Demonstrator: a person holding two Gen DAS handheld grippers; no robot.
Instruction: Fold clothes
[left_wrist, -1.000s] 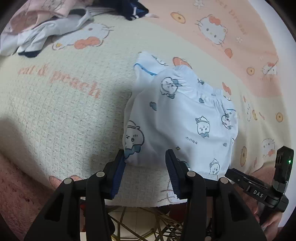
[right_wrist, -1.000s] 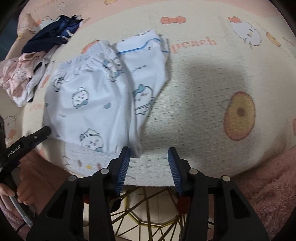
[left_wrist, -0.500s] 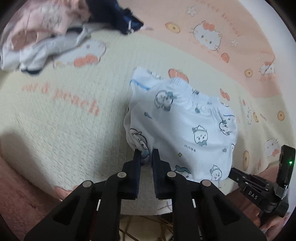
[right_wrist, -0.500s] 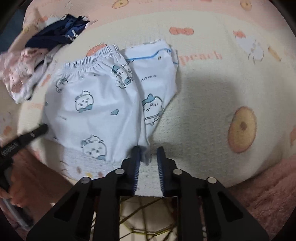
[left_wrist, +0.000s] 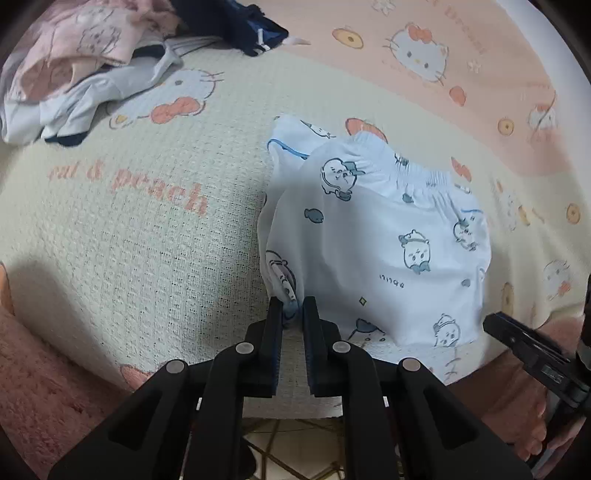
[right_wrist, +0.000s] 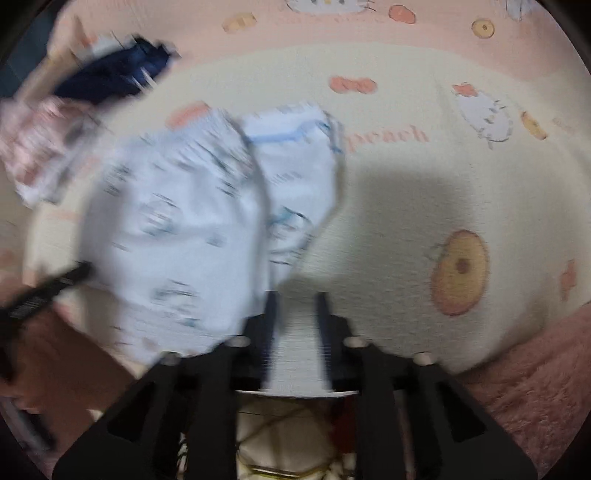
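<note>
Pale blue shorts (left_wrist: 388, 240) printed with small cartoon animals lie folded on the cream blanket (left_wrist: 147, 240), waistband at the far side. My left gripper (left_wrist: 293, 314) is shut on the near left corner of the shorts and lifts it a little. In the blurred right wrist view the shorts (right_wrist: 184, 229) lie left of centre. My right gripper (right_wrist: 293, 306) stands with a small gap between its fingers, just right of the shorts' near edge; blur hides whether it holds cloth.
A heap of pink, white and navy clothes (left_wrist: 92, 62) lies at the far left, seen also in the right wrist view (right_wrist: 92, 96). The blanket's front edge hangs over a wire-frame stand (right_wrist: 288, 443). A pink fuzzy cover (left_wrist: 44, 376) borders the blanket.
Both grippers closed from wide open onto the shorts' near corners. The left one now lifts its corner. The right view has gone blurred with motion and its finger gap has widened slightly.
</note>
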